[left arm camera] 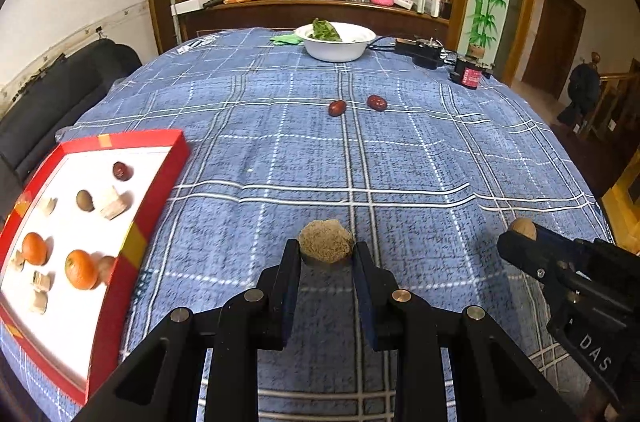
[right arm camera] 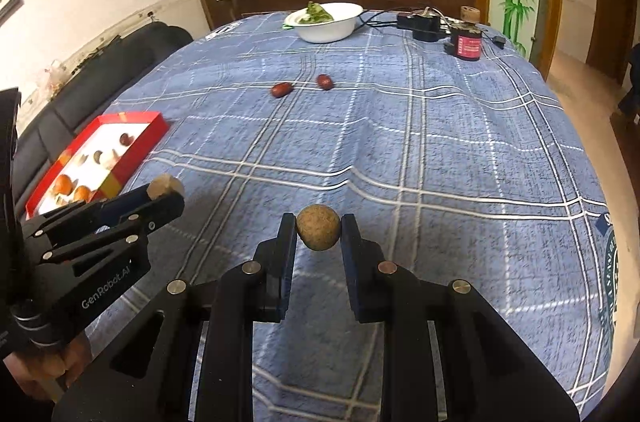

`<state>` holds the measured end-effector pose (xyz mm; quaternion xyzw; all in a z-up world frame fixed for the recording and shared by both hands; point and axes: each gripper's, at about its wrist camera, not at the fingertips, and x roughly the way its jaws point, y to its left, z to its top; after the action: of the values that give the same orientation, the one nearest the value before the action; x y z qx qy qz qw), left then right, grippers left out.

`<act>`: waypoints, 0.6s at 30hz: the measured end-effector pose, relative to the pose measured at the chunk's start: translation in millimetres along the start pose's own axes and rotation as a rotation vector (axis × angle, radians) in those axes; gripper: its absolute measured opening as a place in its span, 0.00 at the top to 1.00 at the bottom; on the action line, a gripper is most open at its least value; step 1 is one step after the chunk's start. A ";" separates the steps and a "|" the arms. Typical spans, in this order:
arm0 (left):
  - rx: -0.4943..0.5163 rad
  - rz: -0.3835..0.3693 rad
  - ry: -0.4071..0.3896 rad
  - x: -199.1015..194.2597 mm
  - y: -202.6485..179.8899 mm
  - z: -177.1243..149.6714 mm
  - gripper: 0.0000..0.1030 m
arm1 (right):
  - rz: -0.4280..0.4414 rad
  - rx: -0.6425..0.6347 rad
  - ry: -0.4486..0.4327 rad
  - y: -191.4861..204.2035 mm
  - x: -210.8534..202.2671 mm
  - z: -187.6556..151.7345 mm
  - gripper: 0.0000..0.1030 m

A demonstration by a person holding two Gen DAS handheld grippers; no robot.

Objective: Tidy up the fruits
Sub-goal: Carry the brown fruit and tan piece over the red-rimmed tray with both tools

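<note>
My left gripper point(left arm camera: 326, 254) is shut on a rough tan block-like piece point(left arm camera: 326, 240) above the blue checked cloth; it also shows in the right wrist view point(right arm camera: 164, 187). My right gripper point(right arm camera: 318, 228) is shut on a round brown fruit point(right arm camera: 318, 232), seen also in the left wrist view point(left arm camera: 523, 228). A red tray point(left arm camera: 160, 182) with a white floor lies at the left, holding two oranges point(left arm camera: 80, 269), a red date point(left arm camera: 122, 171), a brown fruit point(left arm camera: 85, 200) and several tan pieces. Two red dates point(left arm camera: 337, 108) point(left arm camera: 377, 102) lie on the cloth further off.
A white bowl point(left arm camera: 336, 48) with greens stands at the far edge of the table. A black device with cables point(left arm camera: 420, 52) and a small red-labelled can point(left arm camera: 468, 74) sit at the far right. A dark sofa point(left arm camera: 52, 94) is left of the table.
</note>
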<state>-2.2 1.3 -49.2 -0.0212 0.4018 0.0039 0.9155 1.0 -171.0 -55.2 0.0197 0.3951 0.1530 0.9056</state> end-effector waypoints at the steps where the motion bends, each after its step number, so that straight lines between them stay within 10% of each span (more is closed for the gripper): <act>1: -0.002 0.002 0.002 -0.9 2.7 -2.0 0.75 | 0.005 -0.004 0.001 3.3 0.0 -1.0 0.80; 18: -0.047 0.043 0.004 -13.0 29.0 -17.7 0.76 | 0.100 -0.066 0.018 37.1 5.0 -16.1 0.80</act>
<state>-24.8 29.7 -52.6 -0.0341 0.4038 0.0331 0.9136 -17.1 -135.6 -64.1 0.0081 0.3966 0.2113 0.8933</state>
